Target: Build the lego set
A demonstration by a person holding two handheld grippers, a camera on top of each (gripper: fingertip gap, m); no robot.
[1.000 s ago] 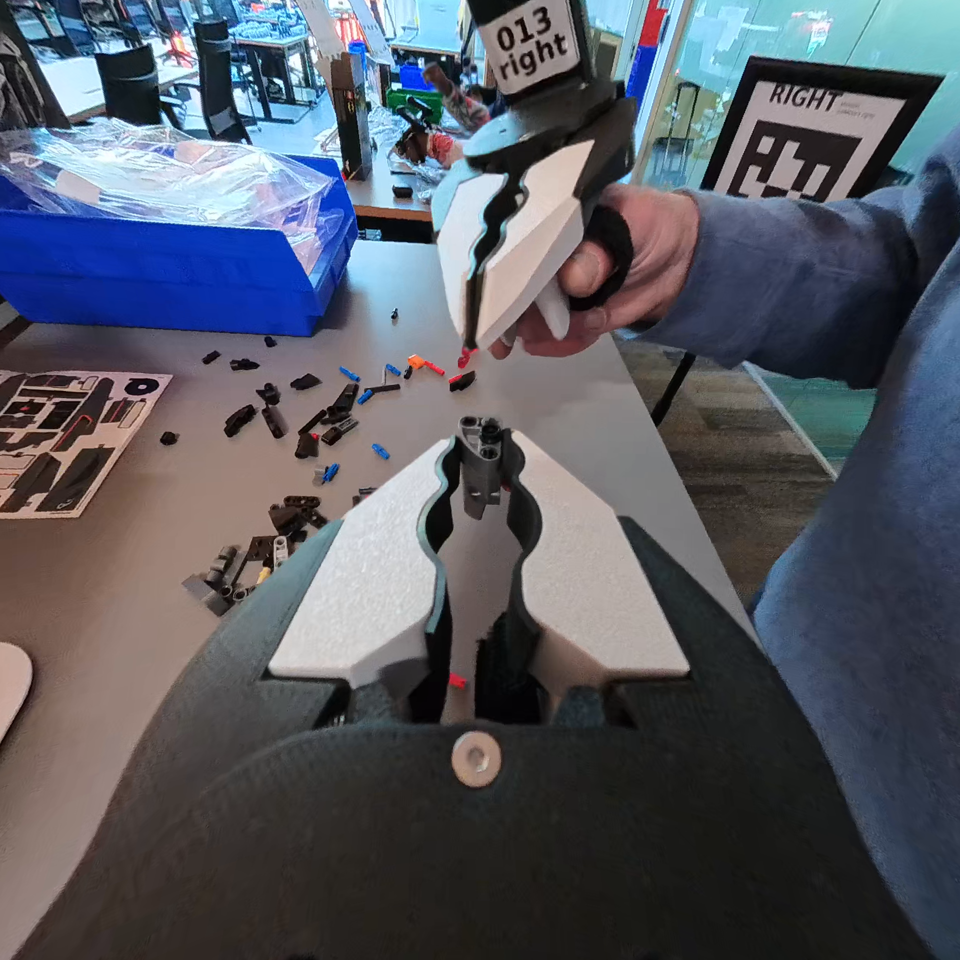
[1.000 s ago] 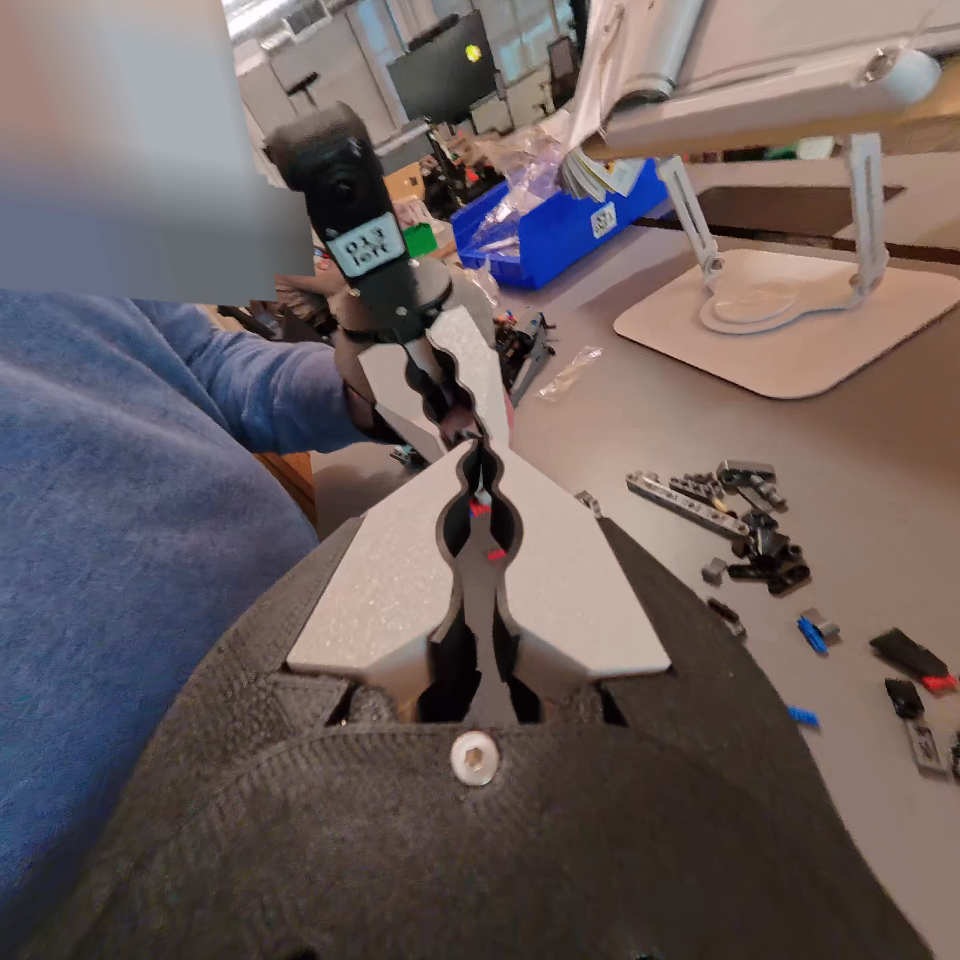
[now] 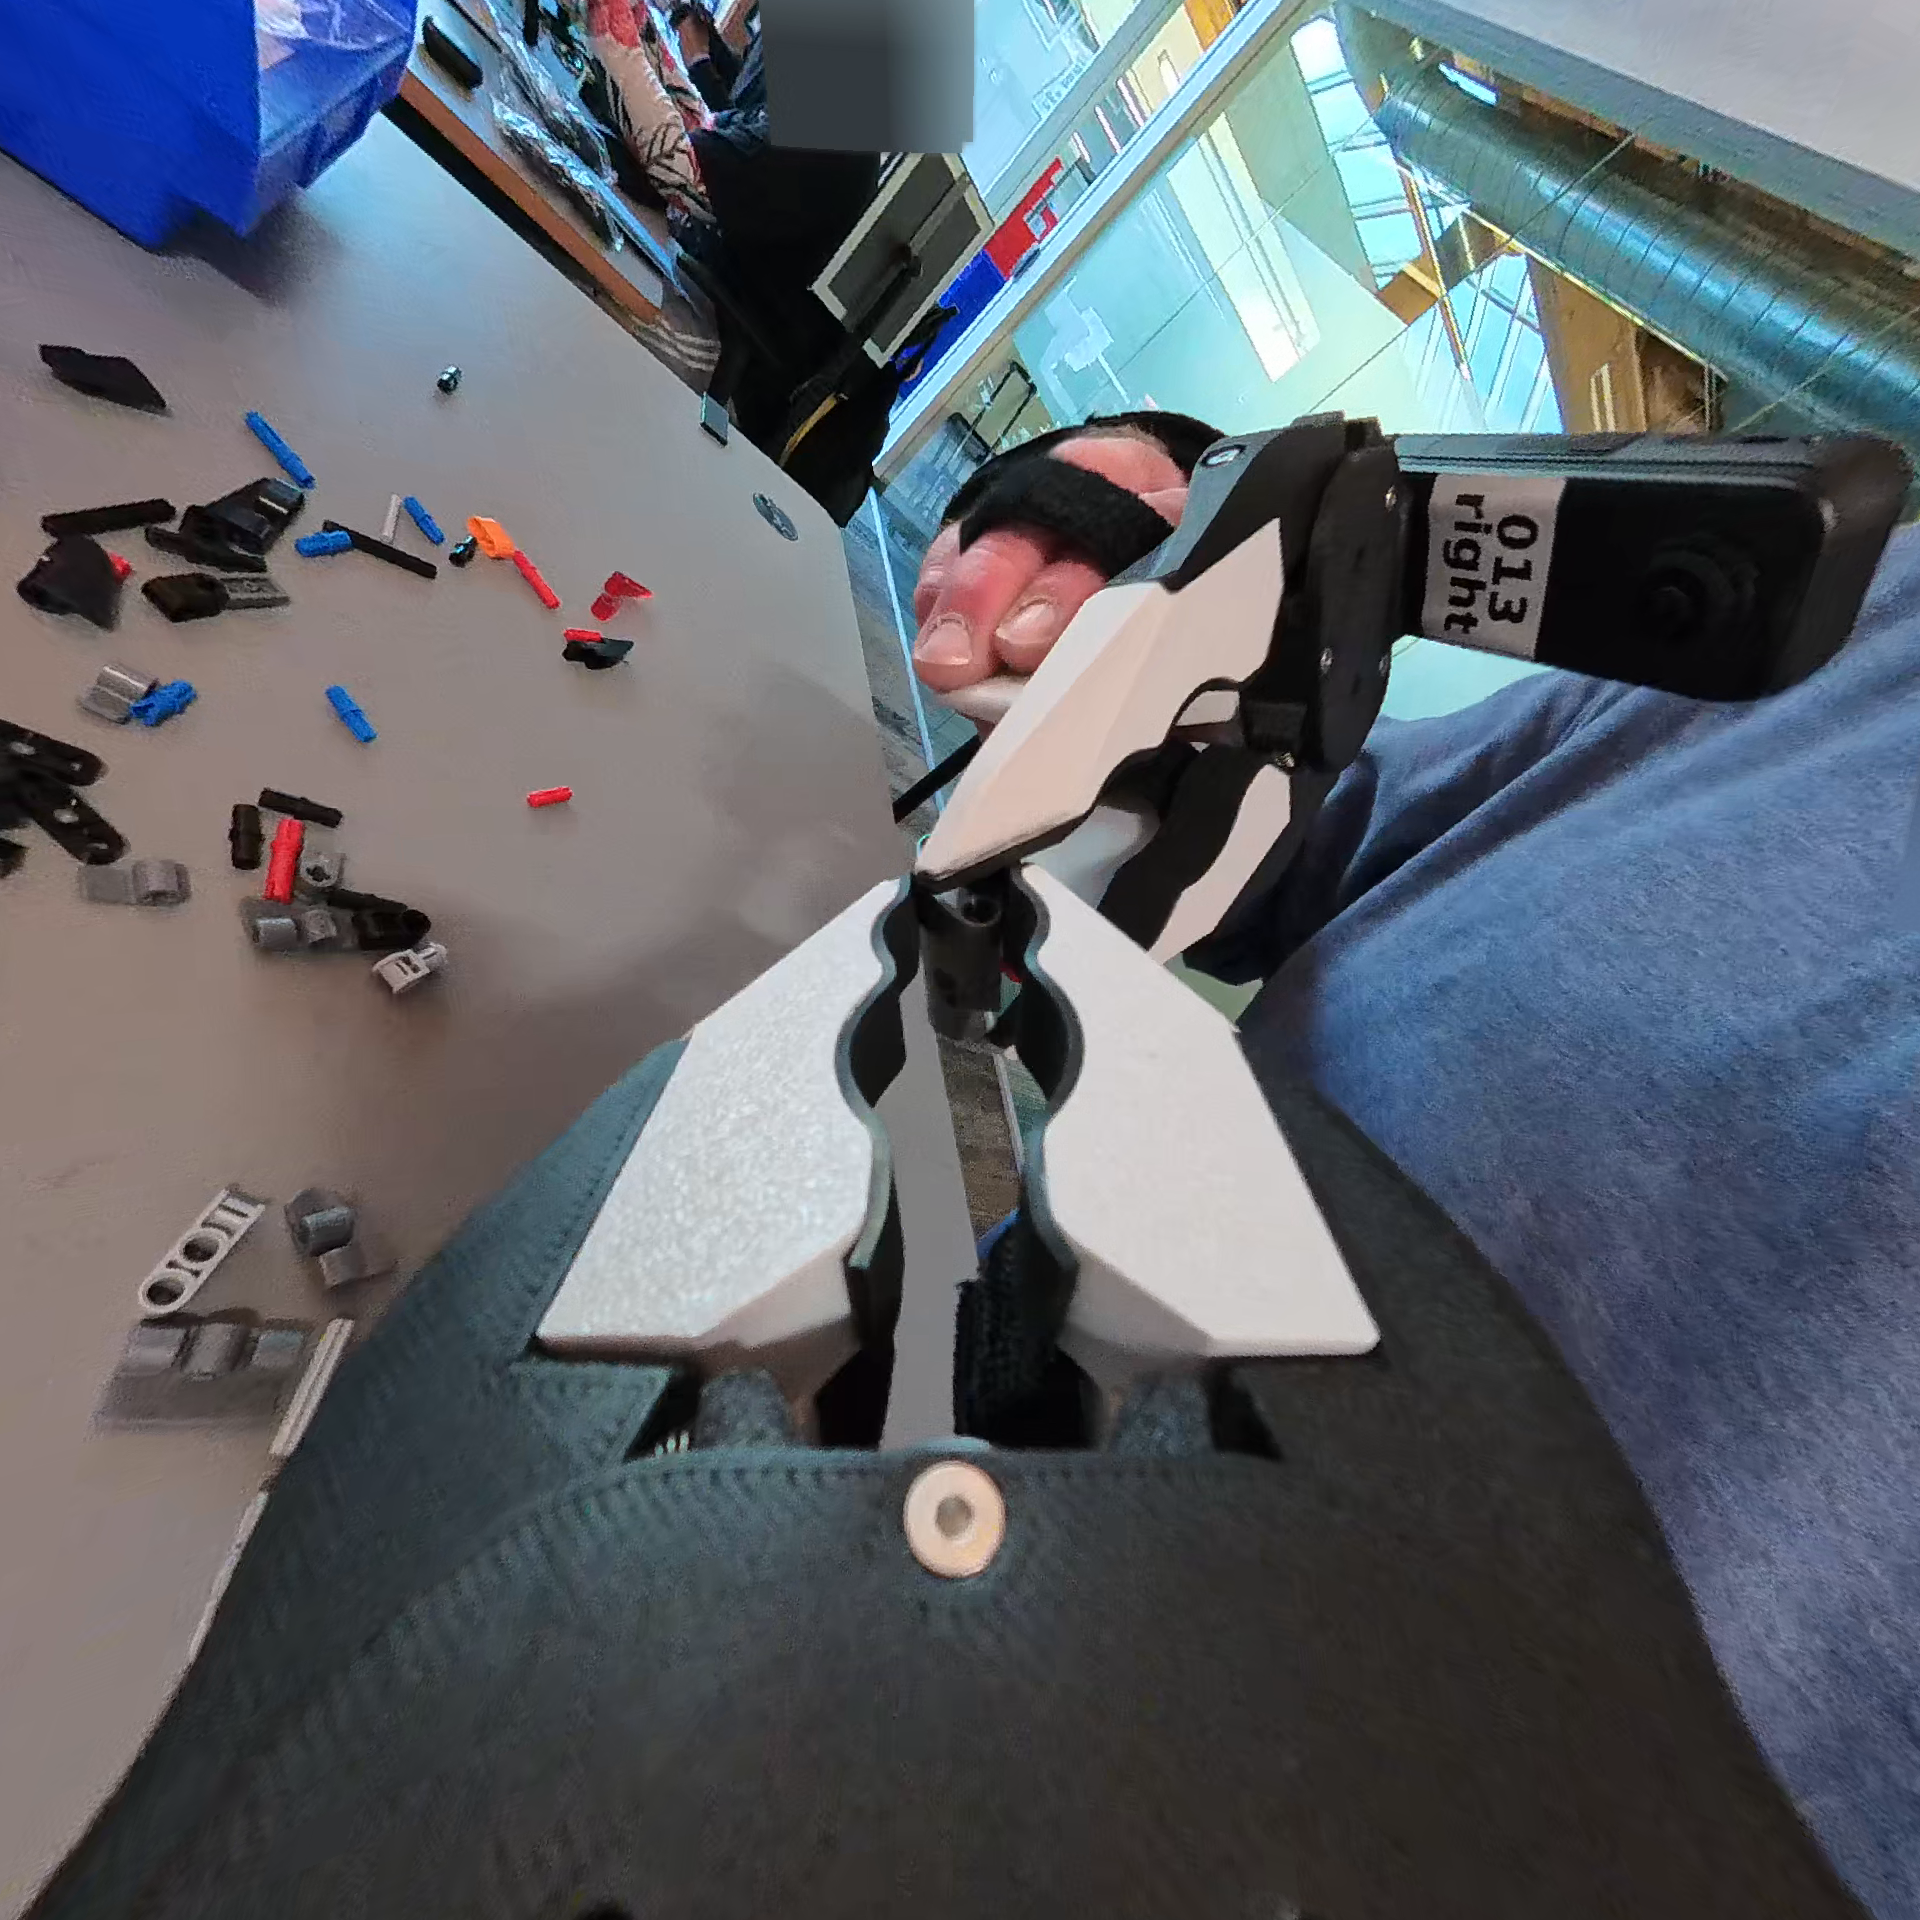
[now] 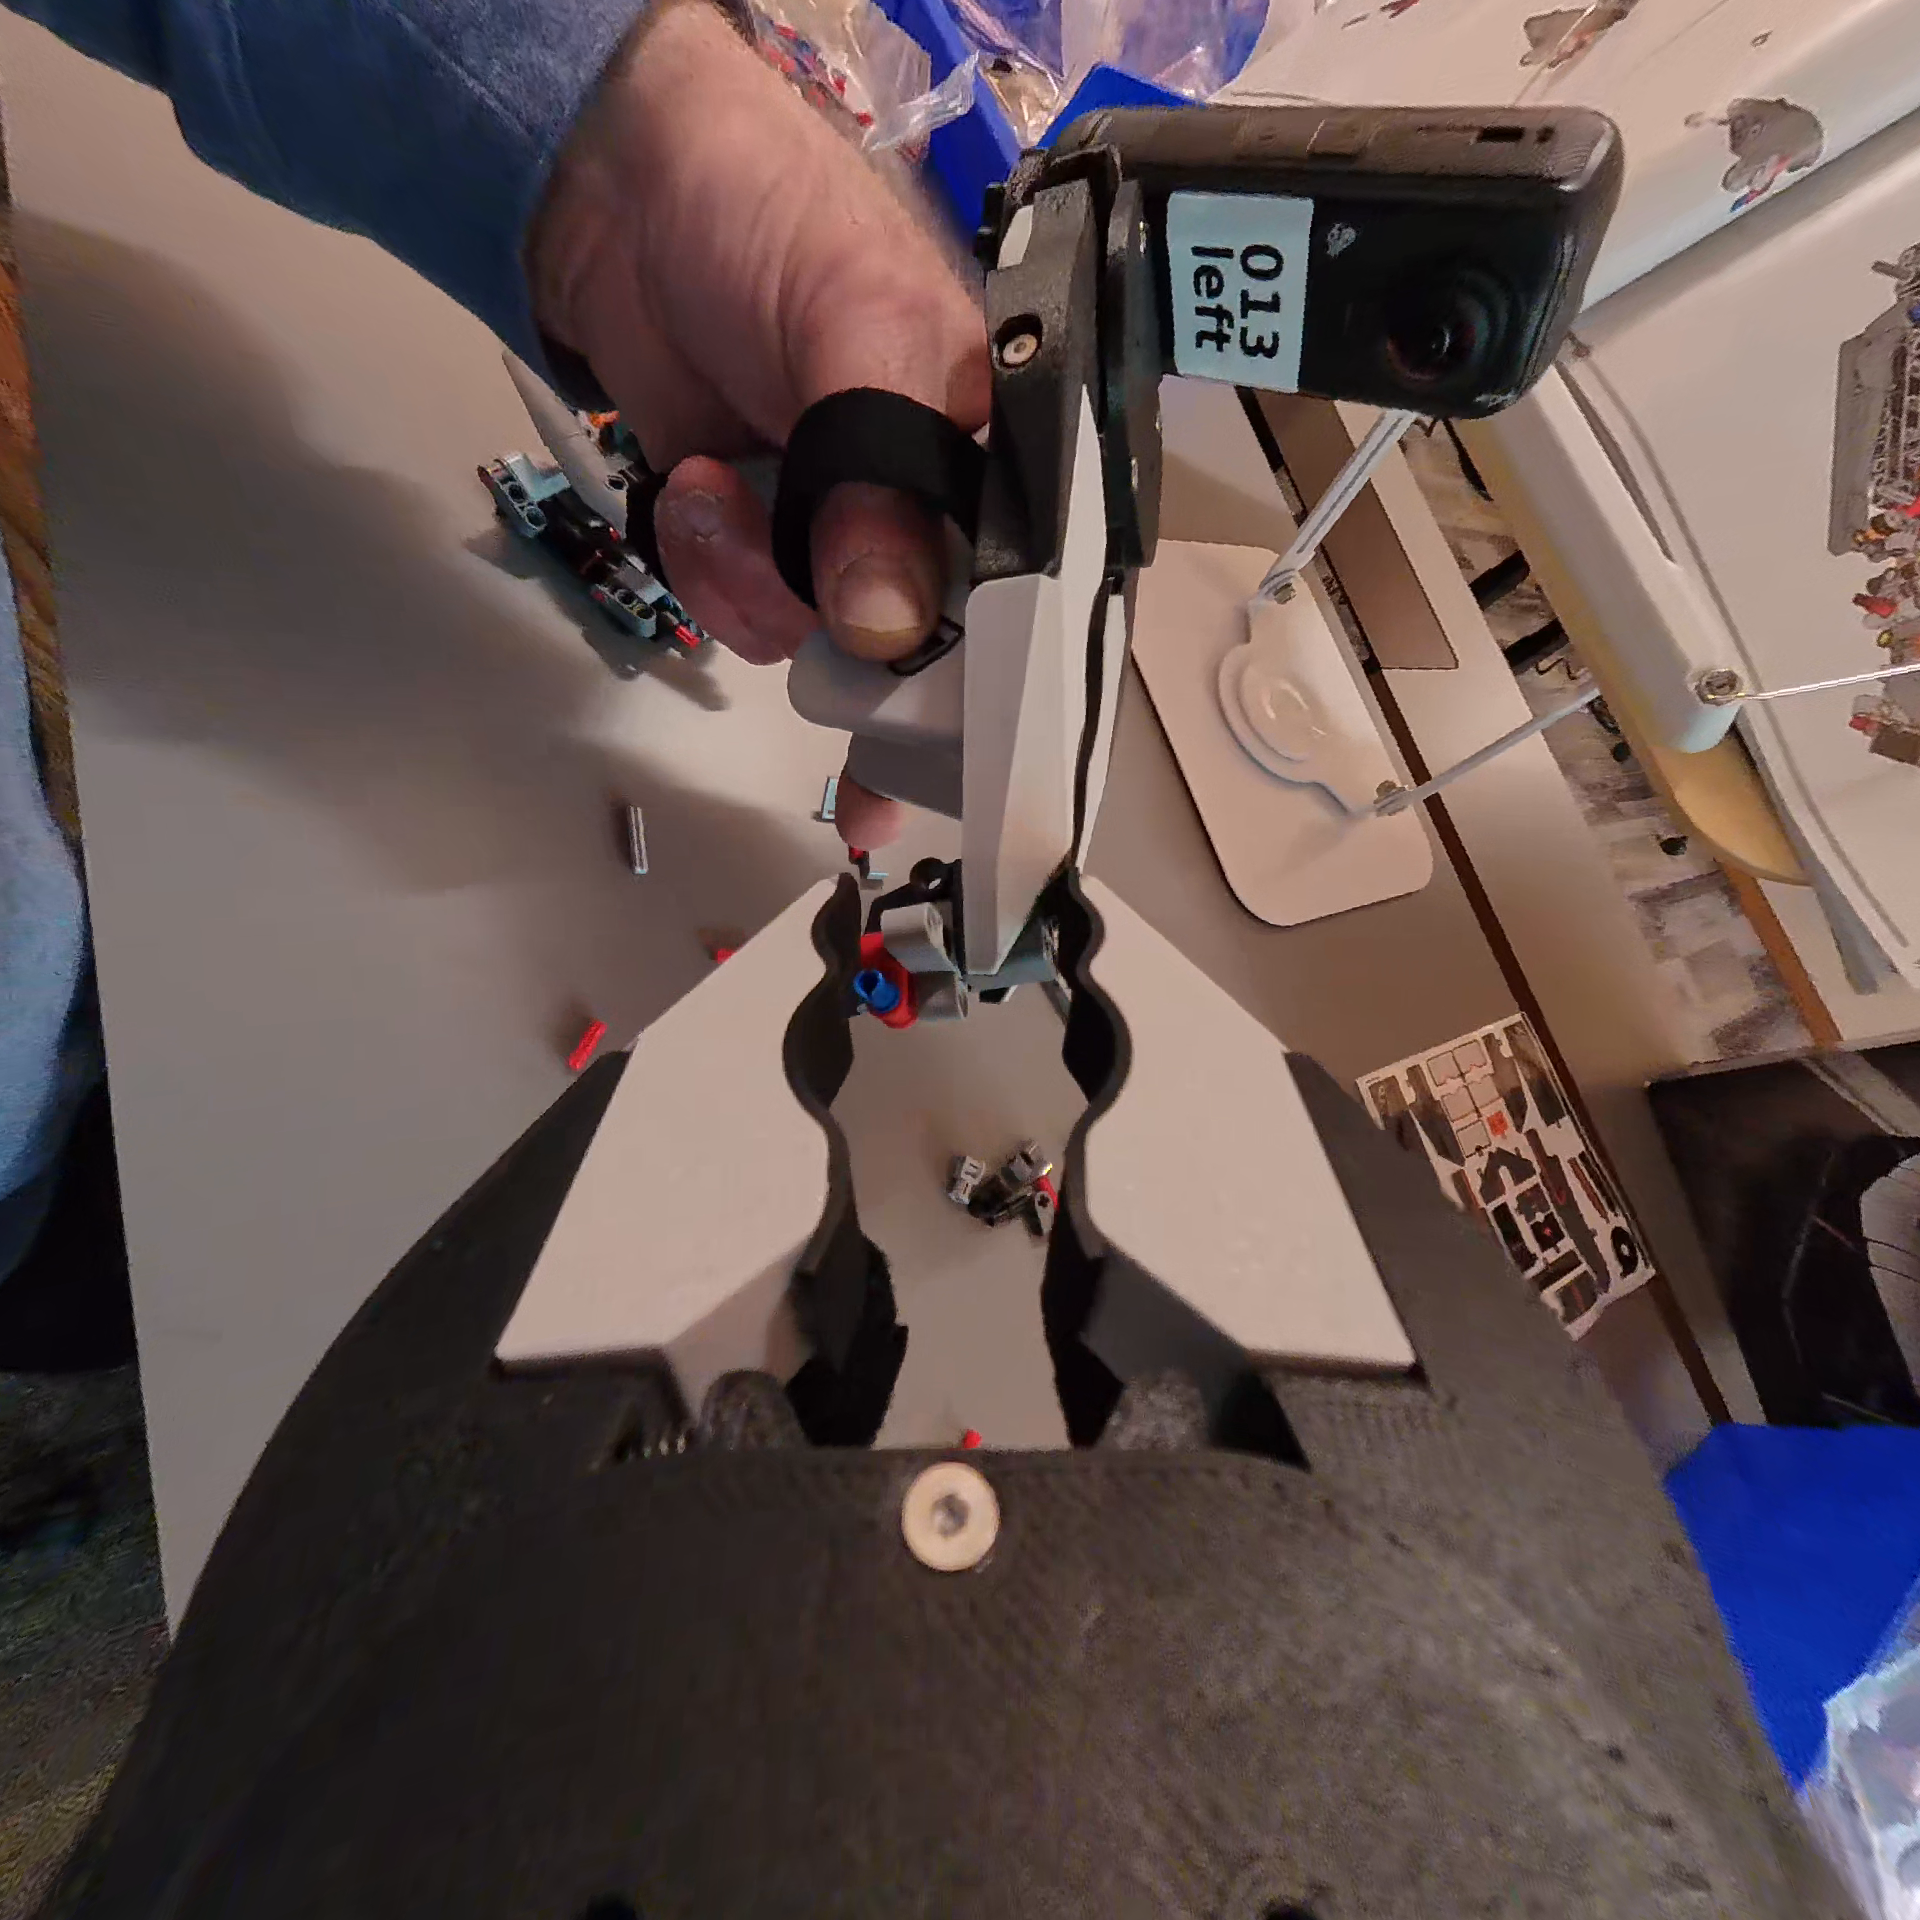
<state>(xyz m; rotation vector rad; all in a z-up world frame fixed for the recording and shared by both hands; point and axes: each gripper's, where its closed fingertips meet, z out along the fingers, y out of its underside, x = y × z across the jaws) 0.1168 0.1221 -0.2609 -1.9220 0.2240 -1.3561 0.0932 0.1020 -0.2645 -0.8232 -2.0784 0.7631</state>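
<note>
Bright, even indoor light is filling both views. In the left wrist view, daylight is entering through the glass wall [image 3: 1226, 260] at the upper right, and the white fingers [image 3: 748, 1174] are showing slight glare. The table [image 3: 644, 790] is carrying a soft, diffuse shadow near its right edge. In the right wrist view, a broad soft shadow is lying across the table [image 4: 312, 831] toward its left edge, under the hand [image 4: 748, 343]. Wide-angle distortion is bending straight lines toward the frame edges in both views. Loose pieces [image 3: 208, 1340] at the lower left are smearing with blur. The blue bin [image 4: 1808, 1579] at the right edge is out of focus.
</note>
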